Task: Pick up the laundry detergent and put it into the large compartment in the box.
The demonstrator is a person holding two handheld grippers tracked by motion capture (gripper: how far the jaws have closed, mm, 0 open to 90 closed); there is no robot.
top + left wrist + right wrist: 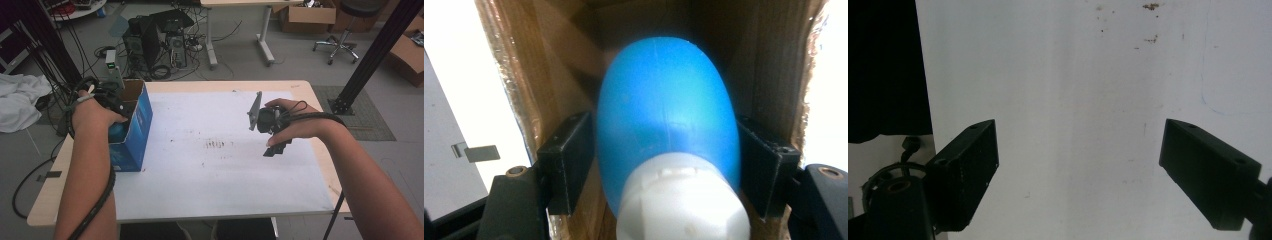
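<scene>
A blue rounded bottle (666,115) with a white cap (681,200) sits inside the open blue cardboard box (135,127) at the table's left edge. In the high view a bit of the blue bottle (118,132) shows under the person's left hand. My left gripper (666,165) reaches down into the box, one black jaw on each side of the bottle, and the pads (574,160) lie against its body. My right gripper (274,147) hovers over the white sheet at the right, jaws wide apart with nothing between them. The right gripper (1078,165) looks at bare paper.
A white paper sheet (210,170) with small brown stains covers most of the wooden table (50,197). Behind the table, computer towers (160,40), cables, a second desk and a chair stand on the floor. A black post (372,55) rises at the right.
</scene>
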